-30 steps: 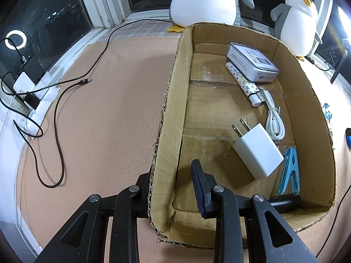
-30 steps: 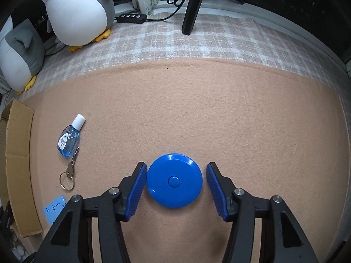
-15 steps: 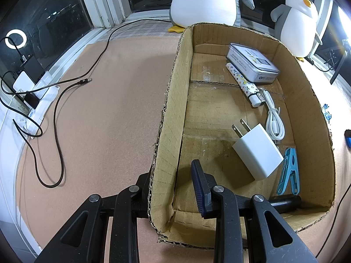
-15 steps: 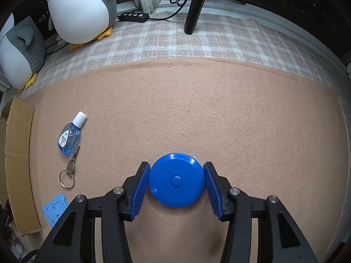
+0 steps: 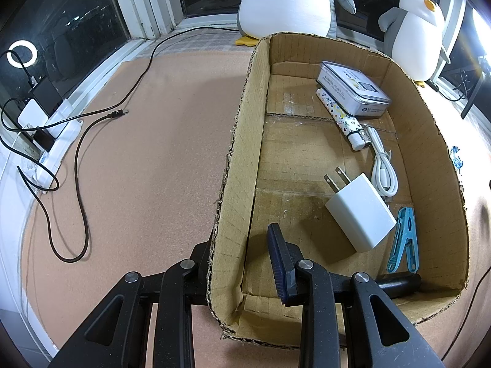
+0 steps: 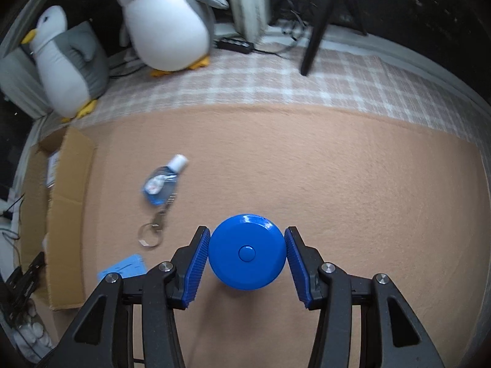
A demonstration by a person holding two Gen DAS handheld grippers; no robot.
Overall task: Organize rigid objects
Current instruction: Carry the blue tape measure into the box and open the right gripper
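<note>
Left claw [image 5: 245,263] clenched on near-left wall of cardboard box [image 5: 239,159] — outer finger hidden behind wall. Right claw [image 6: 247,256] grasping blue disc [image 6: 246,253] between blue pads, held above tan mat [image 6: 337,178]; disc round, glossy, centre button. Background blurred — box edge cut off at left.

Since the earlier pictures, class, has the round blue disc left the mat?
Yes. The round blue disc, held between the right gripper fingers, has risen above the peach felt mat.
</note>
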